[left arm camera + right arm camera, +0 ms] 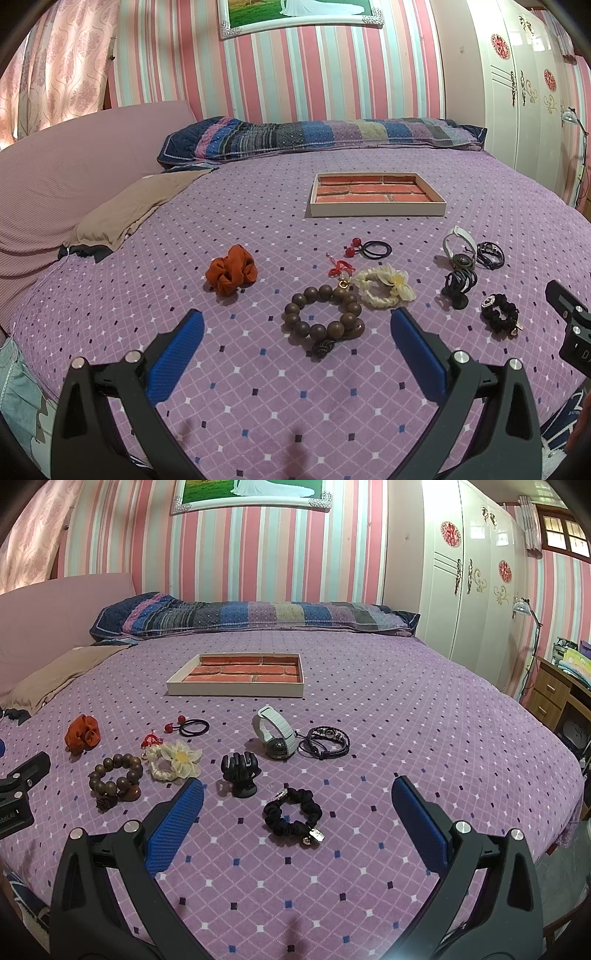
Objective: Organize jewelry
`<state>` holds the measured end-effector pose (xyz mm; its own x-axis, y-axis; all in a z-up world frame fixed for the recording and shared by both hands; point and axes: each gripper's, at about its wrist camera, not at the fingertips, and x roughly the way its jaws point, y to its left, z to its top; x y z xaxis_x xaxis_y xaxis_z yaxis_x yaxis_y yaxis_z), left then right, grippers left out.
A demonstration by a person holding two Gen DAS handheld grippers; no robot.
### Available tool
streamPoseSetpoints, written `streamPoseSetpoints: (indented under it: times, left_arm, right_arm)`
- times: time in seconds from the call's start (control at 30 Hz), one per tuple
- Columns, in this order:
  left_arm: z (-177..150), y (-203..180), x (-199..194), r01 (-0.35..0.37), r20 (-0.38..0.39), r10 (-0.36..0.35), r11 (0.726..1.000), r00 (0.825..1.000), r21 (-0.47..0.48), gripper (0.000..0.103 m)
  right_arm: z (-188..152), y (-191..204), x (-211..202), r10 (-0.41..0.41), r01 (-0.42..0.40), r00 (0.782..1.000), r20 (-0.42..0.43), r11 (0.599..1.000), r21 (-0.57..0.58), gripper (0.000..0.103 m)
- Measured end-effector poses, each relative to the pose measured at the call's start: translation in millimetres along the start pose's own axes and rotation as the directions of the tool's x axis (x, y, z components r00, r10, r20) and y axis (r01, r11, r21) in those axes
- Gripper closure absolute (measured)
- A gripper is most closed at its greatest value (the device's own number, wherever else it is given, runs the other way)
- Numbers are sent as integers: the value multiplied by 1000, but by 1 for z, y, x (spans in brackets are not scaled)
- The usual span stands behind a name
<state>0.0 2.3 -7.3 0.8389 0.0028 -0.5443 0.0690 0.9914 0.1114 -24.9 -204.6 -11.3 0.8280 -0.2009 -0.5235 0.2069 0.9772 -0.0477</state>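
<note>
Nothing picked yet, shallow brick-lined white tray empty. My left gripper and right gripper both gape wide, holding nothing. Next: close on the brown wooden bead bracelet, likely.

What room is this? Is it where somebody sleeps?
Most likely a bedroom. The jewelry lies on a big bed with a purple sheet, a long patchwork pillow sits at its head, and a white wardrobe stands beside it.

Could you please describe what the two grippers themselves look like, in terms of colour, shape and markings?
The left gripper and right gripper look alike: black angular frames with triangular cut-outs, silver round pins at the joints, and flat blue ribbed pads on each finger. Partial white lettering marks each gripper's black body when seen from the other camera. No cables or sleeves show.
</note>
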Motion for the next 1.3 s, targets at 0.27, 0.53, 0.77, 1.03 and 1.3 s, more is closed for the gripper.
streamPoseSetpoints:
  times: [0.27,0.53,0.77,1.03,1.3]
  left_arm:
    - [-3,0,0,1,1,-1,1000,1000,0,4]
    - [-2,-1,0,1,-1,-1,1000,1000,1,4]
    - [-4,1,1,5,-11,-5,1000,1000,-2,4]
    - [-4,1,2,7,-13,-7,1000,1000,-5,4]
    - [-6,4,9,12,-26,-13,1000,1000,-14,4]
  right_arm:
    - [0,0,0,1,-1,1000,-1,1000,1,4]
    - [0,0,1,-3,3,1000,3,1000,-3,4]
    - [-1,1,2,-3,3,1000,3,1000,-2,4]
    - [-2,1,6,0,0,1000,-6,1000,-1,4]
    - [-3,0,9,8,-7,1000,-13,1000,10,4]
